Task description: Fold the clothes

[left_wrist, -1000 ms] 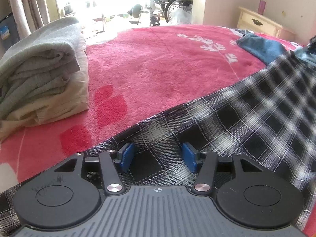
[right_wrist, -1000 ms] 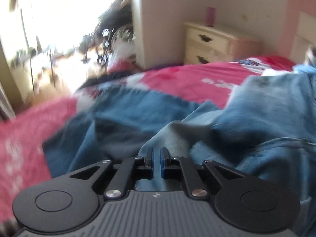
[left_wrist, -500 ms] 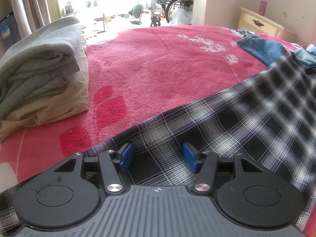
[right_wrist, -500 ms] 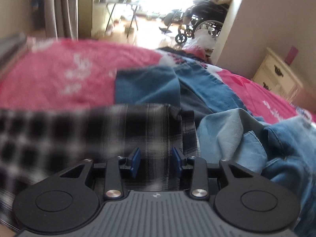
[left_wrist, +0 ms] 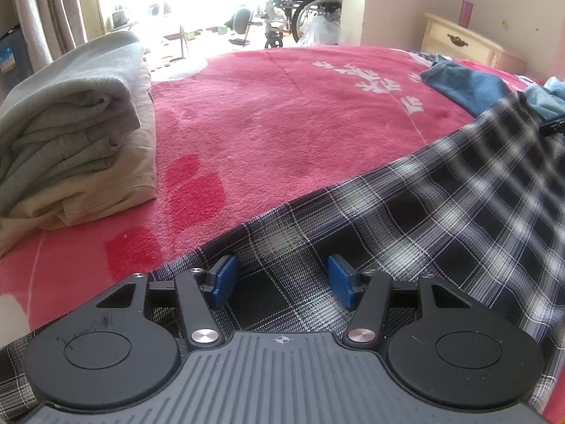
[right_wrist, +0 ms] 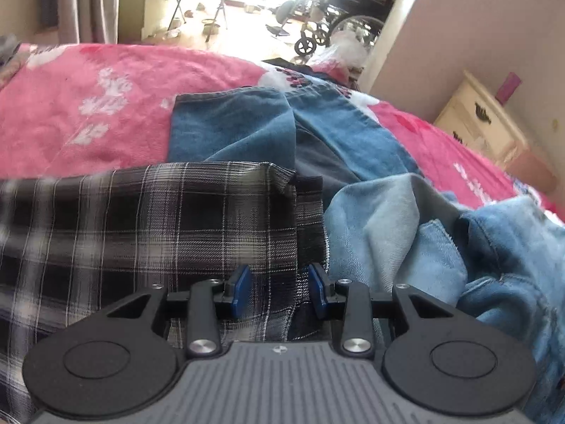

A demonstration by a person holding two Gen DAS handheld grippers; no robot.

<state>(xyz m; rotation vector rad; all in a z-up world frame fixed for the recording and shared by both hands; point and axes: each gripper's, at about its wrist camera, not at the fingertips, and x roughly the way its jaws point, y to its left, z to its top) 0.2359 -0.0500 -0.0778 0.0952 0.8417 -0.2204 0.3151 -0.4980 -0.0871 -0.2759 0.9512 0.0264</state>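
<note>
Where daylight floods in, red blanket (left_wrist: 282, 113), wheelchair (left_wrist: 310, 3).

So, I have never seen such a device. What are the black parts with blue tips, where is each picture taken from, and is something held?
These are no robot arms. A person holds one two-finger gripper in each hand, and a camera on each looks forward along its fingers.

The left camera shows the left gripper, open above a plaid shirt spread on a red blanket. A stack of folded clothes lies to its left.

The right camera shows the right gripper, open over the same shirt's edge, with jeans beside it. Cloth lies between the blue pads, but they do not press on it. So nothing is held at this moment.
</note>
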